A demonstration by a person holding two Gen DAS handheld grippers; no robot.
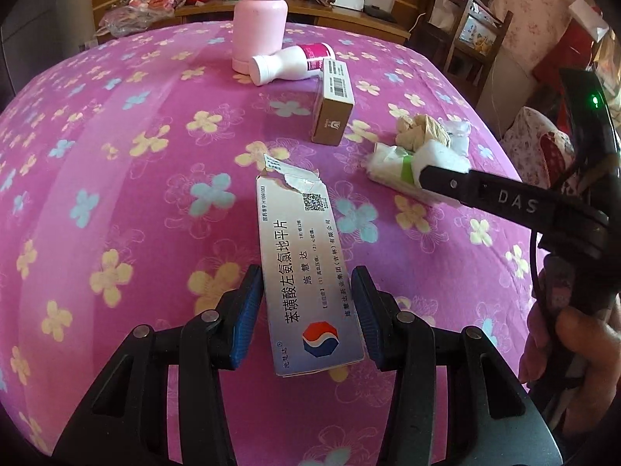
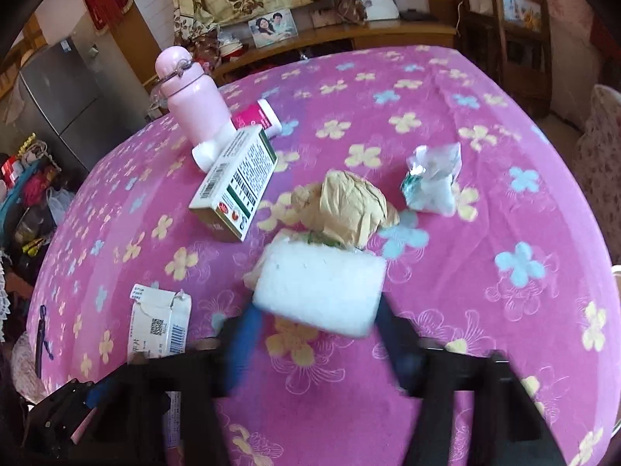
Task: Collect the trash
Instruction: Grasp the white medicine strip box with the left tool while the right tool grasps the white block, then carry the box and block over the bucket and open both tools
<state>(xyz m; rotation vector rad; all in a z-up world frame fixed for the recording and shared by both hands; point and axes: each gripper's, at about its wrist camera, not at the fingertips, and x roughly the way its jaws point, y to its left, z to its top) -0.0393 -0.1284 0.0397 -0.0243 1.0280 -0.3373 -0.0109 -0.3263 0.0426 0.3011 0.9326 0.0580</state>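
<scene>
My left gripper (image 1: 306, 303) is shut on a torn white medicine box (image 1: 302, 272) with Chinese print, held just above the pink flowered tablecloth (image 1: 116, 194). The box also shows at the left of the right wrist view (image 2: 159, 322). My right gripper (image 2: 314, 326) is shut on a white foam block (image 2: 318, 291), seen blurred; it shows in the left wrist view (image 1: 438, 159) beside a white wrapper with green tape (image 1: 392, 163). A crumpled tan paper wad (image 2: 349, 206) lies just behind the block. A crumpled clear wrapper (image 2: 432, 178) lies further right.
A pink flask (image 1: 260, 19) stands at the table's far side. A white bottle with a magenta label (image 1: 291, 62) lies beside it. A brown and white carton (image 1: 333, 101) lies near them. Cluttered shelves and a wooden chair (image 1: 462, 39) stand beyond the table.
</scene>
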